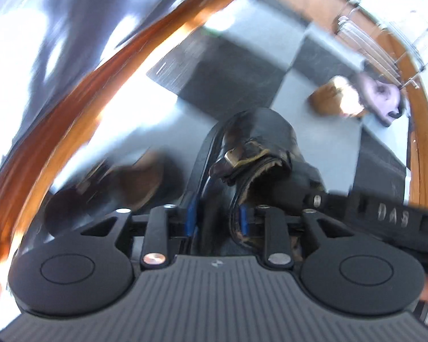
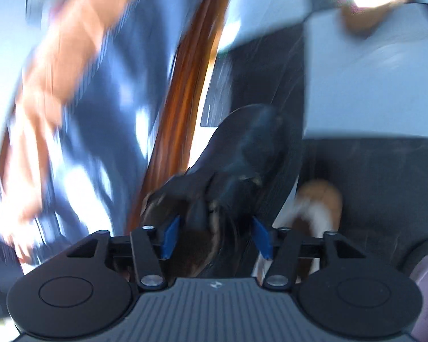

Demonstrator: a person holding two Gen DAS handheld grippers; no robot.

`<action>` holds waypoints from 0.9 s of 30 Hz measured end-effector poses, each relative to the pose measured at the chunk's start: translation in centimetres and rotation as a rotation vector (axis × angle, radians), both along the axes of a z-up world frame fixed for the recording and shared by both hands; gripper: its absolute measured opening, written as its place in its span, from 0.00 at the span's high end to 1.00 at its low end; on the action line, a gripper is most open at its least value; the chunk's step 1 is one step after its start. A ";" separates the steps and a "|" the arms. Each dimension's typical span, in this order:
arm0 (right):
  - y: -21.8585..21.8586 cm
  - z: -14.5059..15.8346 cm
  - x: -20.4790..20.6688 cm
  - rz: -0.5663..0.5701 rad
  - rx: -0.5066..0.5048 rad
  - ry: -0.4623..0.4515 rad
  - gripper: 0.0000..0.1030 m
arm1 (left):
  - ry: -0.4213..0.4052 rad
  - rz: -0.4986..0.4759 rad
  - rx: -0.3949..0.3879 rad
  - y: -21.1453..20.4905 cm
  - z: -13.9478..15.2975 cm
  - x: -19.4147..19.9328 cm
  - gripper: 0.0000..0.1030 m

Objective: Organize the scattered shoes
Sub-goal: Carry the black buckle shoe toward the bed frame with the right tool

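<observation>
In the left wrist view a black leather shoe (image 1: 266,131) with a buckled strap and a worn brown lining sits between the fingers of my left gripper (image 1: 249,159). It stays sharp while the floor behind it smears, and the gripper is shut on its collar. The right wrist view shows a second black shoe (image 2: 251,142), toe pointing away. My right gripper (image 2: 236,176) is shut on its heel end, with the blue pads (image 2: 171,235) against its sides. Both shoes hang above the floor.
Grey and dark checkered floor tiles (image 1: 231,79) lie below, edged by a wooden rim (image 1: 425,154). A tan shoe (image 1: 328,99) and a lilac shoe (image 1: 382,97) rest by that rim. Blurred brown shoes (image 1: 139,176) lie lower left, and a tan-and-white shoe (image 2: 319,202) lies to the right.
</observation>
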State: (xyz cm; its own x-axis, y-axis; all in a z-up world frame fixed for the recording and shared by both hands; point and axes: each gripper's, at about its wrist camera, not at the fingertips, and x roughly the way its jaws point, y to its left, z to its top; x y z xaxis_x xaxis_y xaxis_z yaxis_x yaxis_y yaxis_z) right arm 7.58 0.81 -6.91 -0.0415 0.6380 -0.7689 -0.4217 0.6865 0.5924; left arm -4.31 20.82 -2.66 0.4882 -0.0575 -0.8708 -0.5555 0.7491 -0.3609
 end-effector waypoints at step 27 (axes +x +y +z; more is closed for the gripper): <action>19.9 -8.5 -12.2 1.198 -0.765 -0.703 0.26 | -0.015 0.234 0.129 6.3 0.8 -13.8 0.36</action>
